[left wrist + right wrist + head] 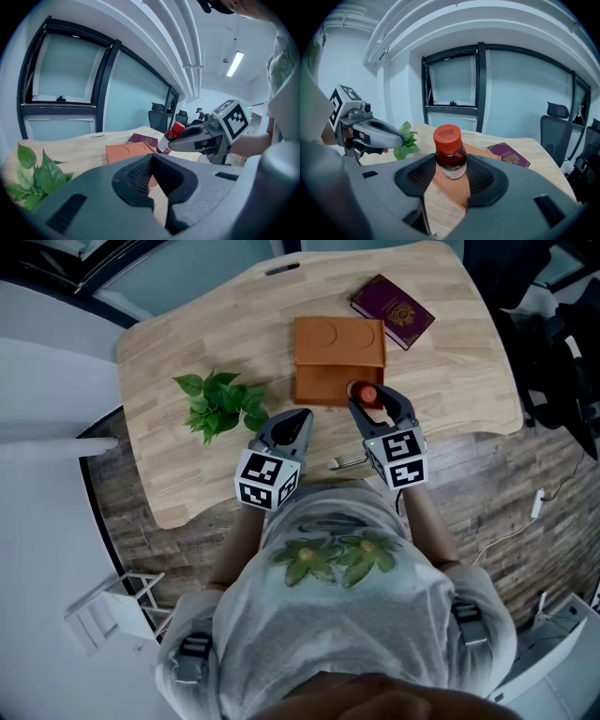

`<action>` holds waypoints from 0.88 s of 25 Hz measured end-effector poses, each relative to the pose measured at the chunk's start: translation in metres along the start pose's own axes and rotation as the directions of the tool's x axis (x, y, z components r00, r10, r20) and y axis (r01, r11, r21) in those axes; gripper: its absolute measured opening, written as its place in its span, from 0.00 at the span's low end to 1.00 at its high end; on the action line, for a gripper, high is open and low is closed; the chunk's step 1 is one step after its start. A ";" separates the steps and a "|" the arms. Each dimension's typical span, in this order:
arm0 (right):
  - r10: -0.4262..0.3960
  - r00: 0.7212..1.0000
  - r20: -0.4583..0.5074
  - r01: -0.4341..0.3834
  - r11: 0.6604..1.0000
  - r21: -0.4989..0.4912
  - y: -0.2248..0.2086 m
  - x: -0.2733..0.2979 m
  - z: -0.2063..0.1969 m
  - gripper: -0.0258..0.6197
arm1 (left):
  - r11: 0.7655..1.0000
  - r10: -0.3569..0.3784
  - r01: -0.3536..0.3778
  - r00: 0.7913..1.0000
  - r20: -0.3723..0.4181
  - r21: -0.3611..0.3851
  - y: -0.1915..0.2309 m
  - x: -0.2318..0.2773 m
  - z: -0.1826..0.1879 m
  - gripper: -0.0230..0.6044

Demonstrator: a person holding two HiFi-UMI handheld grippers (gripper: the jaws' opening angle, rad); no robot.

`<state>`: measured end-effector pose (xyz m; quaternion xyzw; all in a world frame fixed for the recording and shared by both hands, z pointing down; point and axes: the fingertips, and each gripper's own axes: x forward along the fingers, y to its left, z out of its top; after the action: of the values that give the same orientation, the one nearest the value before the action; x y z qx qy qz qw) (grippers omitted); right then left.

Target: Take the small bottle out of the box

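while r tool grips round amber bottle, l tool closed.

This looks like an office. A pale wooden desk with a curved edge stands on a wood-plank floor. Beyond the desk run tall glass panes in black frames, and black swivel chairs stand near its far end. Above the desk run white ceiling pipes and a strip light.
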<state>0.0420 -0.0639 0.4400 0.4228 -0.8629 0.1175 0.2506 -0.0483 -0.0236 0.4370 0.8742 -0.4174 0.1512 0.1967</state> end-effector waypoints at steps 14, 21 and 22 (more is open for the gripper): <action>0.003 1.000 0.020 -0.002 1.000 -0.015 0.005 -0.006 0.008 0.35 | 1.000 -0.001 0.001 1.000 0.002 0.003 -0.001 -0.002 0.000 0.05; 0.005 0.999 0.031 -0.005 1.000 -0.020 0.008 -0.008 0.013 0.35 | 1.000 -0.004 0.004 1.000 0.006 0.004 0.000 -0.001 0.001 0.05; 0.006 0.999 0.033 -0.005 1.000 -0.021 0.009 -0.008 0.014 0.35 | 1.000 -0.004 0.004 1.000 0.006 0.004 0.000 -0.002 0.001 0.05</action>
<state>0.0348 -0.0589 0.4235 0.4196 -0.8693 0.1022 0.2404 -0.0495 -0.0227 0.4357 0.8759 -0.4158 0.1490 0.1940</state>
